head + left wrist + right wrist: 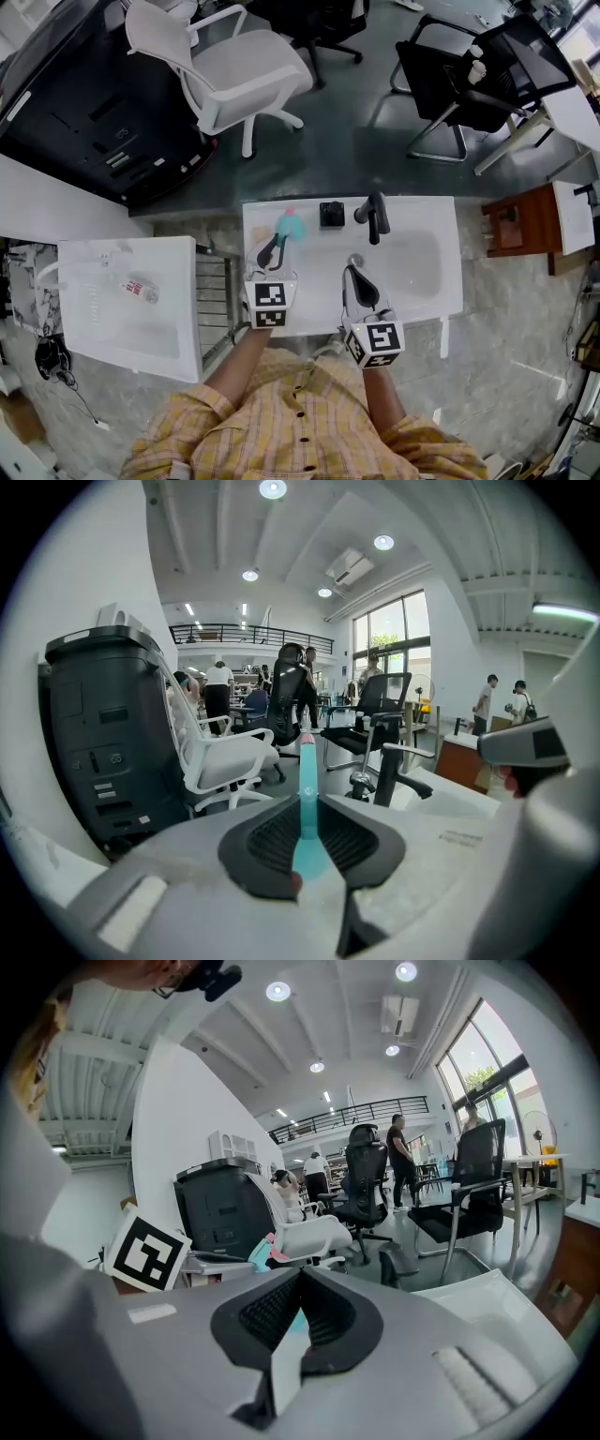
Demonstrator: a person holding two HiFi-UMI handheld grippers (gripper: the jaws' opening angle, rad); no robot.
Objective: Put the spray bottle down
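In the head view my left gripper [273, 249] is shut on the teal spray bottle [287, 225], which has a pink tip and hangs over the back left part of the white sink counter [281, 309]. From the left gripper view, the bottle's teal part [307, 817] is pinched between the black pads [267, 841] and sticks out forward. My right gripper [359, 279] hovers over the sink's front middle, jaws together with nothing held. In the right gripper view [298, 1314] the bottle [261, 1252] shows to the left, past the marker cube.
A black faucet [375, 217] and a small black box [331, 214] stand at the sink's back edge, with the drain [355, 260] in front. A second white basin [112, 309] at left holds a small bottle [139, 288]. Office chairs [225, 66] stand behind.
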